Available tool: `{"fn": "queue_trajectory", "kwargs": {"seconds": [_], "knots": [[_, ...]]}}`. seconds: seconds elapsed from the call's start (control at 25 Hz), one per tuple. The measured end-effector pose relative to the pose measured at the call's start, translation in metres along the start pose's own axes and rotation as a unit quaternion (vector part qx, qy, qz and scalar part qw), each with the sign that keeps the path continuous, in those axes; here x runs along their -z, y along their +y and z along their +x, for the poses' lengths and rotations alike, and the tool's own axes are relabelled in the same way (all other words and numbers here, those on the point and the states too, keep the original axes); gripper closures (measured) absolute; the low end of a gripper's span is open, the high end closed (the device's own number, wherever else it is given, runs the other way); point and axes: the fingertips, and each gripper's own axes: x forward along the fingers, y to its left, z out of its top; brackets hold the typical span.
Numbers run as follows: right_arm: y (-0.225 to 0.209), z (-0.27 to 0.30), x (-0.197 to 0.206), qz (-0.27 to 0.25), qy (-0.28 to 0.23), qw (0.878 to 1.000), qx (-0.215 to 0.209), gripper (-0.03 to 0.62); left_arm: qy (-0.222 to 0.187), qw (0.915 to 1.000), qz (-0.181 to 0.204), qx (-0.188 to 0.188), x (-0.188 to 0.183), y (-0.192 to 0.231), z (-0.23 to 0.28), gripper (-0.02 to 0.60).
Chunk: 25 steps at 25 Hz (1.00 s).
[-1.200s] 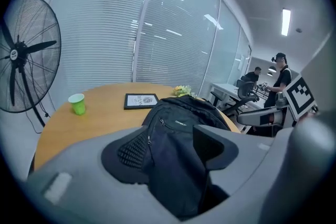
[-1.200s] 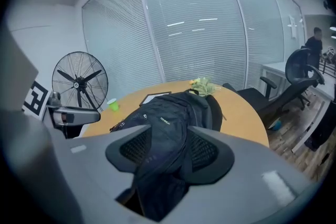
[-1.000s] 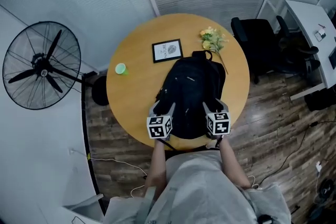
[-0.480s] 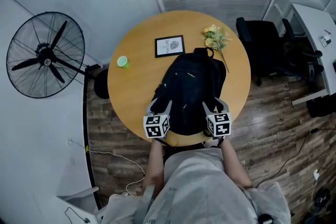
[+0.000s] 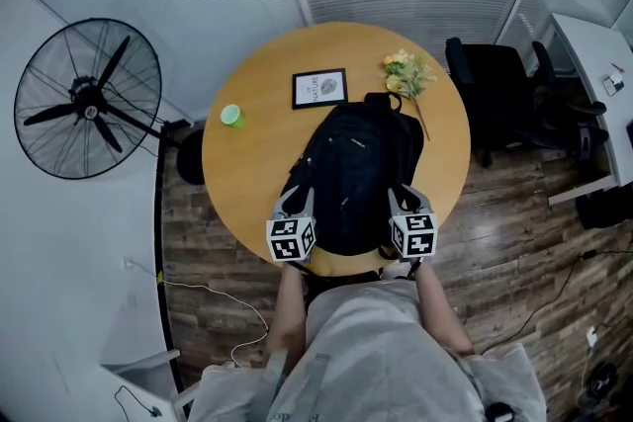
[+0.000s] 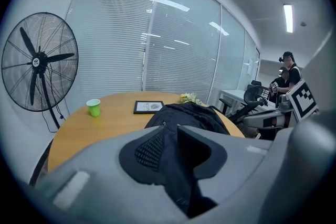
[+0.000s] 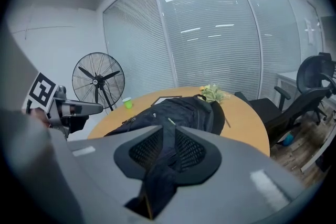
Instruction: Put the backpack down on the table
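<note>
A black backpack (image 5: 356,173) lies flat on the round wooden table (image 5: 252,178), its top handle pointing away from me. My left gripper (image 5: 298,205) is at the pack's near left corner and my right gripper (image 5: 405,201) at its near right corner. Both pairs of jaws are closing. In the left gripper view the left gripper (image 6: 170,136) has a fold of the backpack (image 6: 191,115) pinched between its pads. In the right gripper view the right gripper (image 7: 169,150) pinches dark fabric and a strap of the backpack (image 7: 181,110).
Beyond the pack lie a framed picture (image 5: 318,88), a bunch of yellow flowers (image 5: 406,72) and a green cup (image 5: 231,116). A standing fan (image 5: 89,99) is left of the table, a black office chair (image 5: 495,79) and a white desk (image 5: 593,54) are right of it.
Both grippers' jaws have narrowed onto the backpack's near corners. The hands have hardly moved and the pack lies where it was.
</note>
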Motion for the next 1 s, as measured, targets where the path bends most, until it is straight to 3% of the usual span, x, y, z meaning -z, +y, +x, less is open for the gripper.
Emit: {"fn": "queue_trajectory", "kwargs": {"seconds": [0.2, 0.32, 1.0], "knots": [[0.002, -0.001, 0.001, -0.001, -0.003, 1.000, 0.000, 0.561, -0.009, 0.9999, -0.003, -0.003, -0.002, 0.002, -0.005, 0.574], [0.005, 0.000, 0.002, -0.002, -0.003, 1.000, -0.004, 0.592, -0.014, 0.9999, -0.006, -0.005, -0.001, 0.005, -0.009, 0.574], [0.010, -0.003, 0.015, -0.002, 0.013, 1.000, -0.007, 0.593, 0.021, 0.9994, -0.004, -0.025, 0.023, 0.009, -0.014, 0.574]]}}
